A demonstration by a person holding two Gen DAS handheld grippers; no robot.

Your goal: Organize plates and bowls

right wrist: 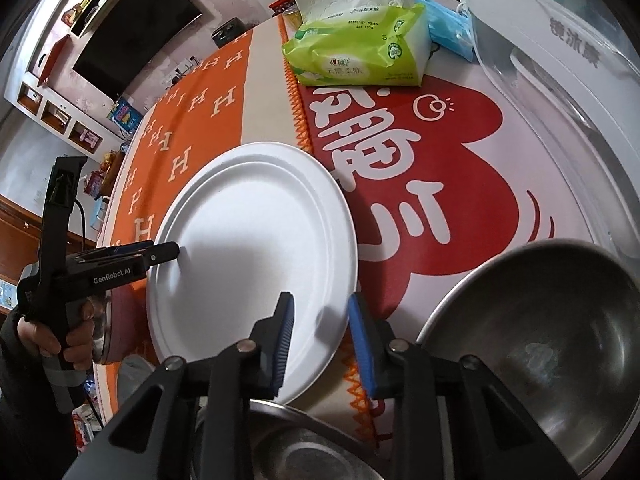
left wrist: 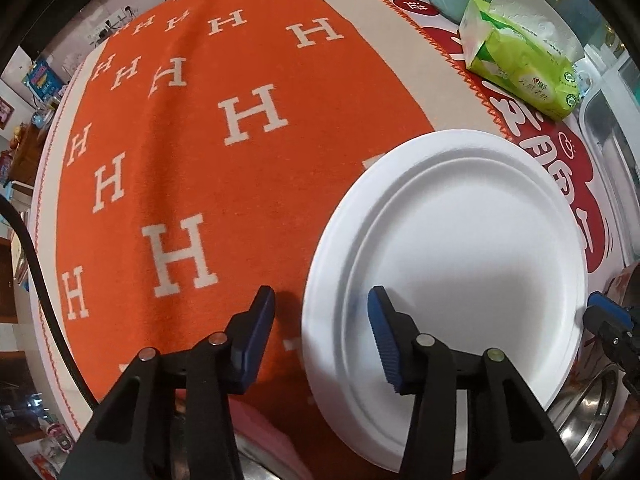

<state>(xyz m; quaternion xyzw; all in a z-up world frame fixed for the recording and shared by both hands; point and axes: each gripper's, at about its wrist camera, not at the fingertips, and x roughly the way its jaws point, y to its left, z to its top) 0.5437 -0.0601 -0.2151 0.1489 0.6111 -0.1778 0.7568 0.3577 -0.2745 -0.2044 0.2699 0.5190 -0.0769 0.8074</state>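
Note:
A white paper plate (left wrist: 460, 248) (right wrist: 256, 240) lies over the orange H-patterned cloth (left wrist: 192, 140), its near edge above a steel bowl (right wrist: 304, 440). My left gripper (left wrist: 320, 296) is open and straddles the plate's left rim: one finger is over the cloth, the other over the plate. My right gripper (right wrist: 320, 300) is also open and straddles the opposite rim, with a visible gap between its pads. Each gripper shows in the other's view: the left gripper (right wrist: 172, 250), held by a hand, and the right gripper (left wrist: 604, 308). A second, large steel bowl (right wrist: 540, 340) sits to the right.
A green tissue pack (left wrist: 520, 68) (right wrist: 356, 52) lies behind the plate on a red and white mat (right wrist: 440, 152). A white appliance (right wrist: 560, 60) stands at the back right. A pink bowl-like item (right wrist: 116, 328) sits below the left gripper. The table edge curves along the left.

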